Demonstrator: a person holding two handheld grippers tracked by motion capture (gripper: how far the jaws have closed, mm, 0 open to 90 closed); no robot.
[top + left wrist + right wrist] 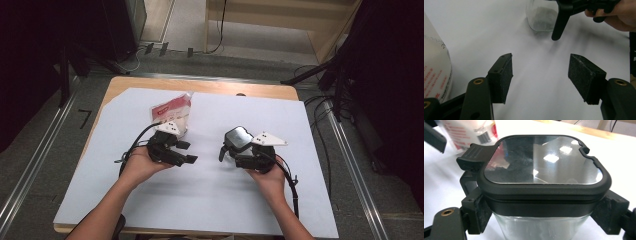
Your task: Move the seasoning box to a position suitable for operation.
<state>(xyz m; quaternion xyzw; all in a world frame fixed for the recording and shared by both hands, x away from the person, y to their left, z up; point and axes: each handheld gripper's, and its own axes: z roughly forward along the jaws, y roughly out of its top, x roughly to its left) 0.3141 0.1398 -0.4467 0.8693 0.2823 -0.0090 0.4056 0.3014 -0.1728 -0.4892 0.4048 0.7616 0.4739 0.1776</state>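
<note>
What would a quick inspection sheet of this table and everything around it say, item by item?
Surface: white sheet laid over a wooden table.
Job's things: glass jar with a black-rimmed lid, standing on the sheet; red-and-white pouch behind the left gripper.
Clutter: nothing seen.
Grippers: left gripper open, nothing between its pads; right gripper shut on the glass jar just under the lid.
Cables: one black cable trails from each gripper; more lie on the floor beyond the table.
Surroundings: grey floor with metal rails, dark stands at both sides.

overhead looks down; claw cameras share jar (544, 182).
</note>
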